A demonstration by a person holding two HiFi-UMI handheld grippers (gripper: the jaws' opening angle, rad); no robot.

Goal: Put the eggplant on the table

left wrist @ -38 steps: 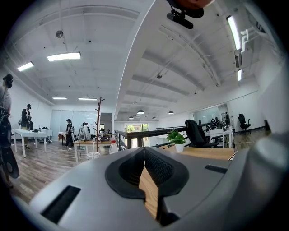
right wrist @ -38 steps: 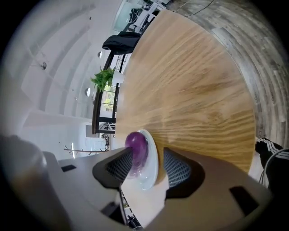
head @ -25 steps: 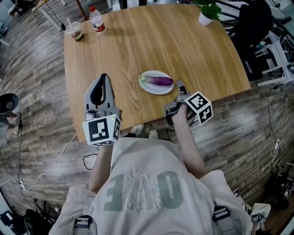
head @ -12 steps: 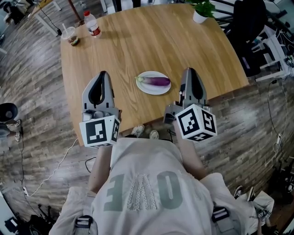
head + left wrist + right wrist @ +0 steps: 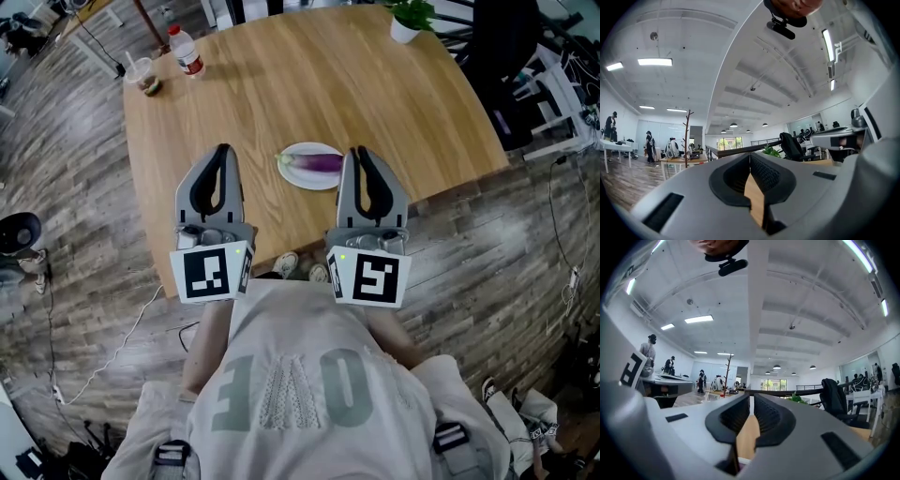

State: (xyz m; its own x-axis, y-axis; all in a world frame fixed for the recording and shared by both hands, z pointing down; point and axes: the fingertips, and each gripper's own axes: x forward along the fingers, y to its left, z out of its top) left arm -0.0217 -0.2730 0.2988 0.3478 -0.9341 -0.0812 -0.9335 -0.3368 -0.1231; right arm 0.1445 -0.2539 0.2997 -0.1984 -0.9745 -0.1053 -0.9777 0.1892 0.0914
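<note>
A purple eggplant (image 5: 323, 162) lies on a white plate (image 5: 296, 177) near the front edge of the round wooden table (image 5: 309, 75). My right gripper (image 5: 359, 152) hovers over the table's front edge with its tips just to the right of the plate; its jaws are closing the last bit, with nothing between them. My left gripper (image 5: 222, 150) is held level to the left of the plate, shut and empty. In the left gripper view the left gripper (image 5: 749, 154) shows its tips meeting. In the right gripper view the right gripper (image 5: 751, 397) points level across the tabletop.
A water bottle (image 5: 184, 51) and a lidded cup (image 5: 143, 75) stand at the table's far left. A potted plant (image 5: 409, 21) is at the far right, with a black chair (image 5: 511, 47) beyond. Shoes (image 5: 286, 264) lie under the near edge.
My right gripper rose from low at the table's edge, rolled upright and swung left to beside the plate. My left gripper lifted slightly. The eggplant has not moved.
</note>
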